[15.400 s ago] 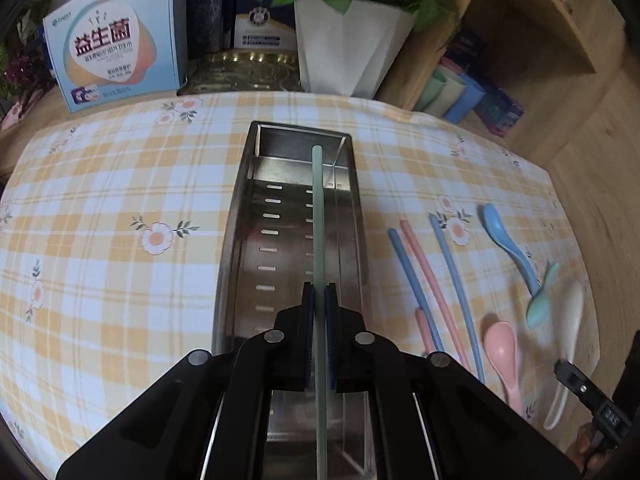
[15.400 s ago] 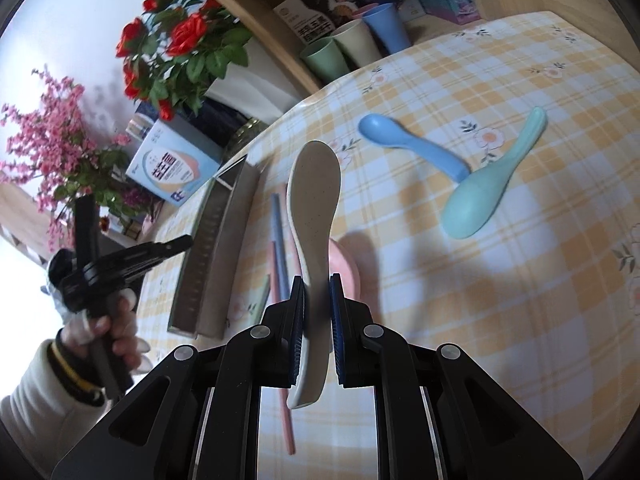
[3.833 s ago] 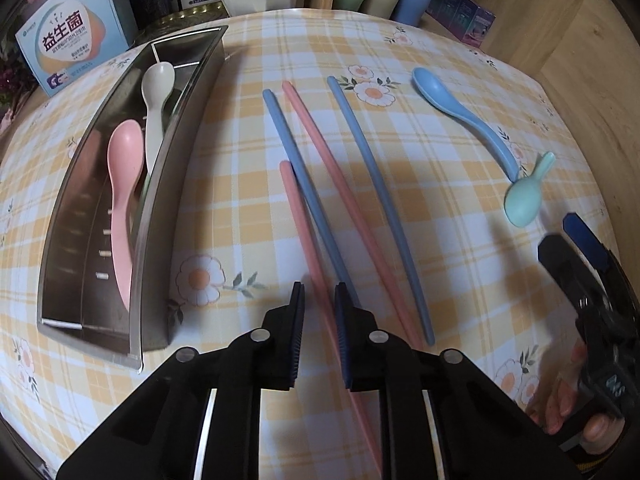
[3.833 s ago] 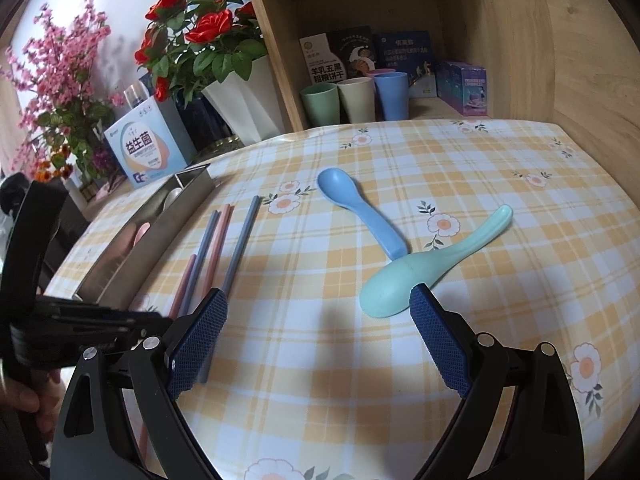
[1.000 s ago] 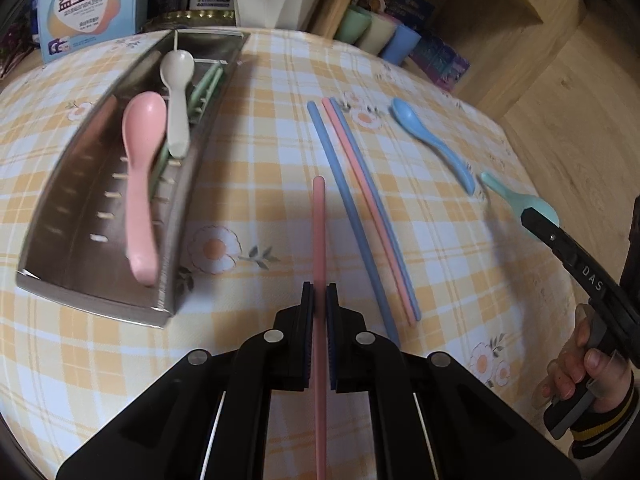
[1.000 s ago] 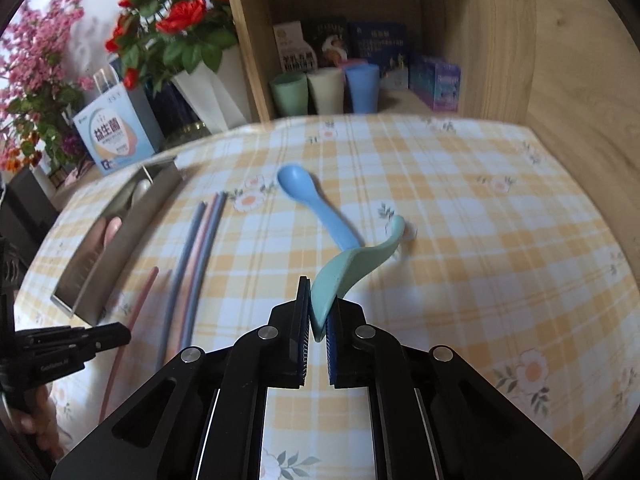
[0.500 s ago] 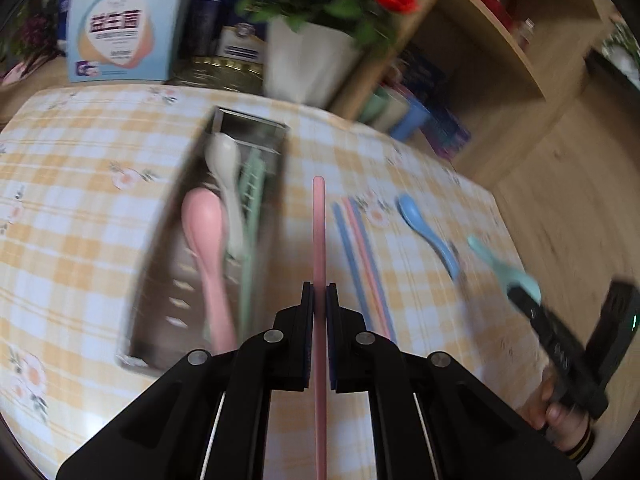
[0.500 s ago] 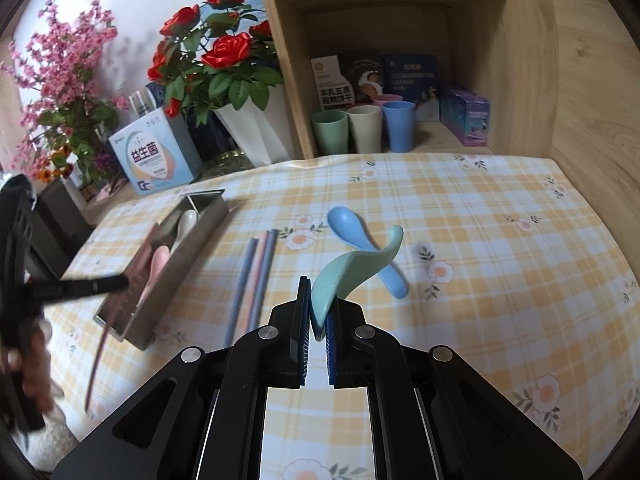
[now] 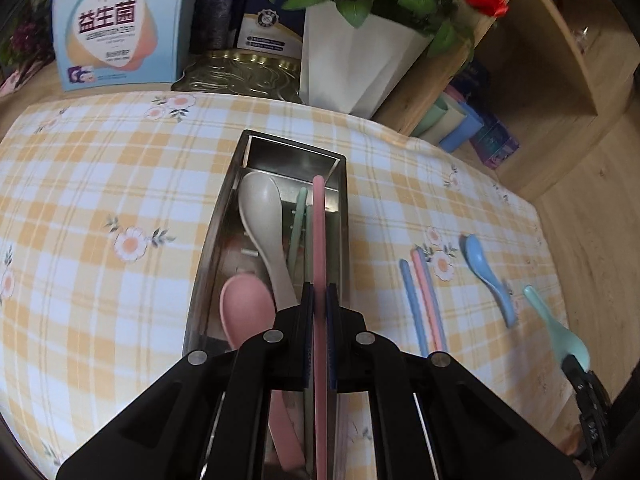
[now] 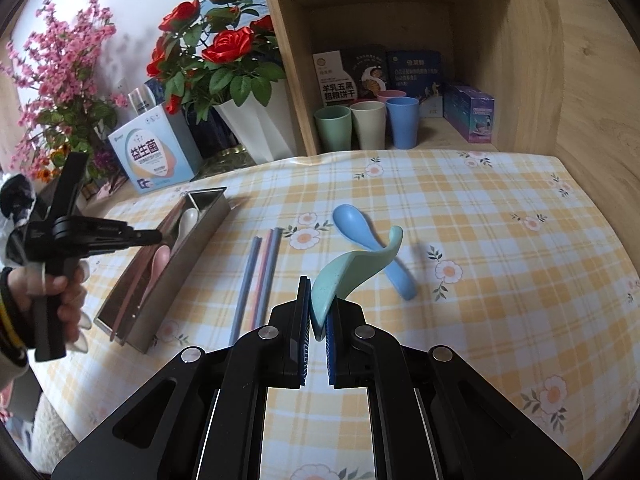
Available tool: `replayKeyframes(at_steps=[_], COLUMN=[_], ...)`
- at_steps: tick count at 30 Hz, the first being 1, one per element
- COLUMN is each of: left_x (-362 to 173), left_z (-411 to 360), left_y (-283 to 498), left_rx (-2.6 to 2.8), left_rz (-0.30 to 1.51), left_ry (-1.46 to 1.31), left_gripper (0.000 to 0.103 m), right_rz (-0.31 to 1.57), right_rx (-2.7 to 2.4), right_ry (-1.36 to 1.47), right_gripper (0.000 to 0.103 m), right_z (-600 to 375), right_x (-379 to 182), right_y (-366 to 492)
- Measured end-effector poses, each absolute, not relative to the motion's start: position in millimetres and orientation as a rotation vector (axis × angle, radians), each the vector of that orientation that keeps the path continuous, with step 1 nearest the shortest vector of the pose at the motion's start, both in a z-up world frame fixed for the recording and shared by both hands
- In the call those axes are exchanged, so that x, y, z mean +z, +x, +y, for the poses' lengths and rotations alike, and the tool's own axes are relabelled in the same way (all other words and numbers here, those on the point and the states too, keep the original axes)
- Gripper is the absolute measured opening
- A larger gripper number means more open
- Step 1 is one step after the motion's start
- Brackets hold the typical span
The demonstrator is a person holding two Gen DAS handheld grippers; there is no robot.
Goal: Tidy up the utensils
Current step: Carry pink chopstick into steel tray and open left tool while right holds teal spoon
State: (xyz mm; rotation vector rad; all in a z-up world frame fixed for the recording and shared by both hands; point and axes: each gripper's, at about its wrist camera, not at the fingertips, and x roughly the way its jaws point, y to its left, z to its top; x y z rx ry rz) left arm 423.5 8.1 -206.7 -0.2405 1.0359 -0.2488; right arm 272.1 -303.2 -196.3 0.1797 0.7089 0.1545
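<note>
Left wrist view: left gripper (image 9: pixel 319 308) clamped on pink chopstick (image 9: pixel 319 240), aligned lengthwise above steel tray (image 9: pixel 208 248) ahead, likely for dropping in. Right gripper (image 10: pixel 318 320) clamped on mint spoon (image 10: pixel 352 264), waiting.

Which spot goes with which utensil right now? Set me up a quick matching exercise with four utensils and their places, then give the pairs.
Things:
1. pink chopstick
2. mint spoon
3. blue spoon
4. white spoon

Places:
A. lying in the metal tray
B. lying loose on the tablecloth
C. clamped in the left gripper above the tray
D. clamped in the right gripper, lifted off the cloth

Pairs: 1-C, 2-D, 3-B, 4-A
</note>
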Motion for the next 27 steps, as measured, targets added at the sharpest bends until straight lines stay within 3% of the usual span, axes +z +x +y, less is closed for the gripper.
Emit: replayKeyframes(at_steps=[15,17,23,26,27], left_x=[-225.7,-217.6,-183.7,-167.9,-163.1], left_z=[1.1,4.8,13.9,24.8,30.8], left_y=[459.8,455.5,426.8,403.6,393.8], left_rx=[-0.261,-0.288,-0.332,-0.323,-0.318], left_rz=[1.087,1.07,0.997,0.955,0.942], left_ry=[-0.142,-0.162,-0.131,-0.09,-0.077], left_gripper=[0.008,0.02,0.043,0.067,0.071], right_rz=[0.727,0.724,0.717,0.71,0.708], right_rx=[0.162,0.171,0.211,0.242,0.253], right_ry=[0.16,0.152,0.119,0.102,0.096], right_gripper=[0.006,0.006,0.006,0.006,0.006], right_z=[-285.6,-280.5,-259.7,-244.3,-238.8], right_x=[-193.6,-190.9,-182.0,-176.9,-175.2], right_y=[277.6,277.8,281.5,284.0,285.1])
